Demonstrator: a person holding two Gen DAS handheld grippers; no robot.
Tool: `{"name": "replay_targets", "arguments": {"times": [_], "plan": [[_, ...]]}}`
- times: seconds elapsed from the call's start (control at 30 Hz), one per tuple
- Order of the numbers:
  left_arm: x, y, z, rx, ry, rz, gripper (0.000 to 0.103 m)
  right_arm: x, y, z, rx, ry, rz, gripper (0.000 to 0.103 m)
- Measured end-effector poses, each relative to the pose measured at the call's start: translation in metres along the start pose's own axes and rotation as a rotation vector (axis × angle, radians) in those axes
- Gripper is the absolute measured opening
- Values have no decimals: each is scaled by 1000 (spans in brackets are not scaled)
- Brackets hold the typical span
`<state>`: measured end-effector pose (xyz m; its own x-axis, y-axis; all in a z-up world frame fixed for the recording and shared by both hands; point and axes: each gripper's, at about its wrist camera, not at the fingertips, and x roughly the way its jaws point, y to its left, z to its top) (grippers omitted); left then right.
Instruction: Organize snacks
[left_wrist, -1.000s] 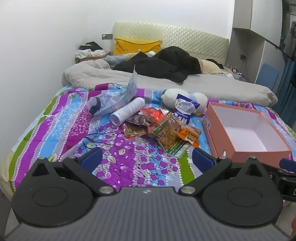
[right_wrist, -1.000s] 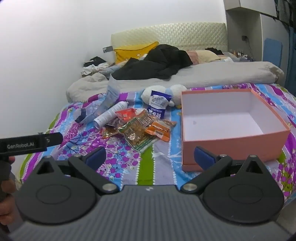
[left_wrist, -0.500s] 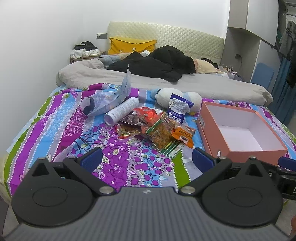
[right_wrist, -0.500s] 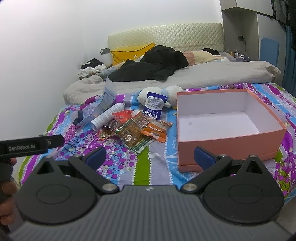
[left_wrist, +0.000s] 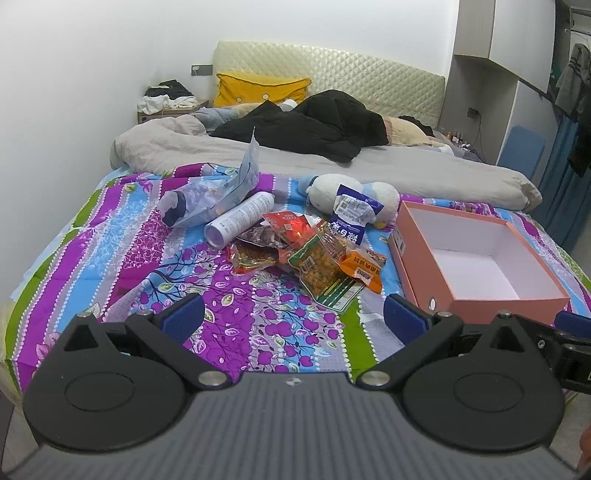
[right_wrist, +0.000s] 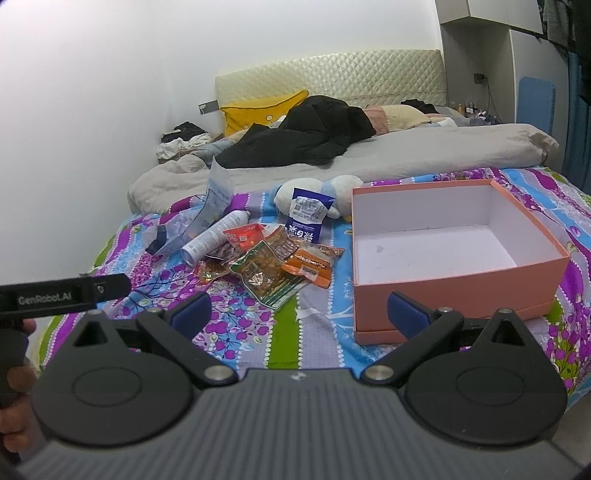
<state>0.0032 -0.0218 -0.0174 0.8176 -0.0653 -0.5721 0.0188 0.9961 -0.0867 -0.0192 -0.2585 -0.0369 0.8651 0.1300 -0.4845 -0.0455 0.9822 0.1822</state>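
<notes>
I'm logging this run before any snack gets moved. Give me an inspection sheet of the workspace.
Surface: floral bedspread, partly covered.
Job's things: snack packets heaped left of the pink box; the box holds nothing.
Clutter: white tube, plastic bag, plush toy with a blue pouch leaning on it.
Grippers: left gripper and right gripper both open, holding nothing.
Cables: nothing seen.
Surroundings: grey duvet, black clothing, yellow pillow, headboard.

A bed (left_wrist: 110, 236) covered by a purple, blue and green floral sheet is set against a white wall (left_wrist: 92, 74). A cream quilted headboard (left_wrist: 332, 74) is seen behind a yellow pillow (left_wrist: 258, 88), and grey cabinets (left_wrist: 491, 44) are mounted at the right.
</notes>
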Motion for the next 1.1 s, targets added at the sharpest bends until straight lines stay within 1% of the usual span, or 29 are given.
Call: {"name": "replay_targets", "arguments": {"times": [0.87, 1.1], "plan": [[-5, -3, -6, 16, 12, -6, 103, -3, 1, -1, -6, -7, -1, 103], [-5, 1, -7, 13, 17, -7, 103, 1, -2, -4, 31, 10, -3, 103]]}}
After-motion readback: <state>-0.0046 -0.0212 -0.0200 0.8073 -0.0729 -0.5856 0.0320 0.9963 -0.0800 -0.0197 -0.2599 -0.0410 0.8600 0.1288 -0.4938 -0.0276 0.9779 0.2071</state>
